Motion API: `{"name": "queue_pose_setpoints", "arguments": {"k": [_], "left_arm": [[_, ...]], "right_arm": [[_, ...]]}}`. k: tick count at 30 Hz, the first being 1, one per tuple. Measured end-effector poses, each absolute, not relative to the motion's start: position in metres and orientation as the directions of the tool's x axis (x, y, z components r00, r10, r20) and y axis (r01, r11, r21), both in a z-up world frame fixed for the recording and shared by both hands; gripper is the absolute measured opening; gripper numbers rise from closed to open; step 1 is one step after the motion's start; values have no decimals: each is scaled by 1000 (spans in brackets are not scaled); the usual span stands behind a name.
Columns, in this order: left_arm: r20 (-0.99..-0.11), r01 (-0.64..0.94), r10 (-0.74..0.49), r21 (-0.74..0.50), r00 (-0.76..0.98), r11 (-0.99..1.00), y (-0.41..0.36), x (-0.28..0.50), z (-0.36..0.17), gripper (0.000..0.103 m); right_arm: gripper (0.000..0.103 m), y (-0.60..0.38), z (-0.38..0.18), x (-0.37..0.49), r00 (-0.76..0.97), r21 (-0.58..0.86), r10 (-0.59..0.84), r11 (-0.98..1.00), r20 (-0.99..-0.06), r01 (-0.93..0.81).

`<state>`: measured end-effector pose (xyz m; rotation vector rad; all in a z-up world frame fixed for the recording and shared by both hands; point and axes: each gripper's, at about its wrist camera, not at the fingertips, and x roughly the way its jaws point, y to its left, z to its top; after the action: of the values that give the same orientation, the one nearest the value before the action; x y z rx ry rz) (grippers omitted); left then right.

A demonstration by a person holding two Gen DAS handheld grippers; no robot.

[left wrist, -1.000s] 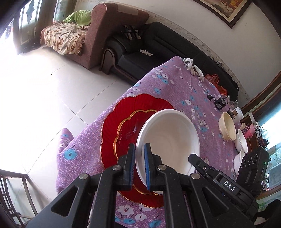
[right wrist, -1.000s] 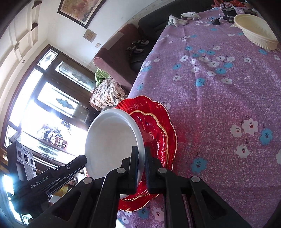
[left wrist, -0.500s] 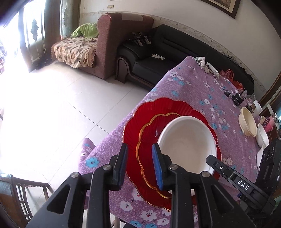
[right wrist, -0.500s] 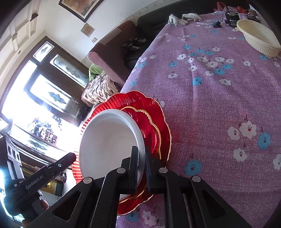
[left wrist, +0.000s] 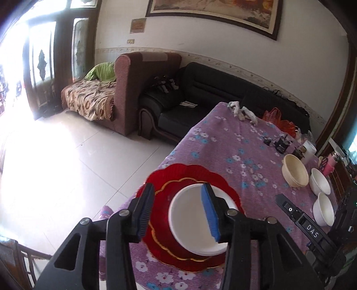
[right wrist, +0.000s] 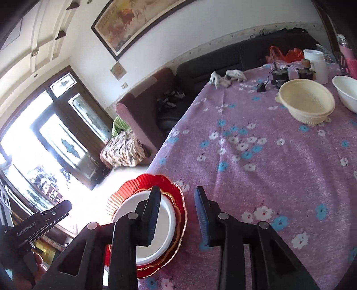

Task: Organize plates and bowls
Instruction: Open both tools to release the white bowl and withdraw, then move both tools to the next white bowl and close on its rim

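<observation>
Left wrist view: a table under a purple flowered cloth (left wrist: 234, 156) stood in a tiled room with a brown armchair (left wrist: 142, 89) and a black sofa (left wrist: 223, 93) beneath a framed painting (left wrist: 214, 13). The white bowl (left wrist: 191, 220) sat on stacked red plates (left wrist: 185, 176) at the near corner. The left gripper (left wrist: 178, 210) hung above it, jaws opening and clear of the rim they had pinched a second before.

Right wrist view: a cream basket bowl (right wrist: 305, 102) stood far across the cloth. The right gripper (right wrist: 177, 214), its jaws opening, held nothing; a second earlier it clamped the bowl's rim.
</observation>
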<state>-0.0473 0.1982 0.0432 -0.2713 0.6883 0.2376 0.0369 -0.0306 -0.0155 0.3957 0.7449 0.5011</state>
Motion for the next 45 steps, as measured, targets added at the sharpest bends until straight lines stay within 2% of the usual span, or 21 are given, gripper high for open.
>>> {"name": "queue_pose_setpoints", "arguments": {"k": [3,6,10,19,27,39,45], "left_arm": [[-629,-220,95,-123,771,968,157,-44,46,46],[-657,-120,20,-108,754,987,114,-33,33,49],[-709,-38,-40,-93,705,995,67,-24,7,64],[-788,99,-108,-60,606,993,-6,-6,-31,64],[-832,122,-118,-61,541,991,-24,4,-53,64],[-849,123,-127,-73,514,990,-33,24,-52,64],[-848,177,-166,-86,503,980,-60,40,-47,65]], "right_arm": [[35,-60,-14,30,685,478,515,836,-515,-269],[35,-91,-17,21,735,458,471,855,-488,-243],[35,-122,-25,9,776,418,410,884,-479,-209],[36,-189,-38,-4,802,479,369,870,-471,-119],[38,-205,-42,-3,800,531,385,841,-461,-99],[38,-215,-40,-7,795,574,403,814,-453,-86],[38,-255,-30,-12,820,567,342,824,-459,-26]]}}
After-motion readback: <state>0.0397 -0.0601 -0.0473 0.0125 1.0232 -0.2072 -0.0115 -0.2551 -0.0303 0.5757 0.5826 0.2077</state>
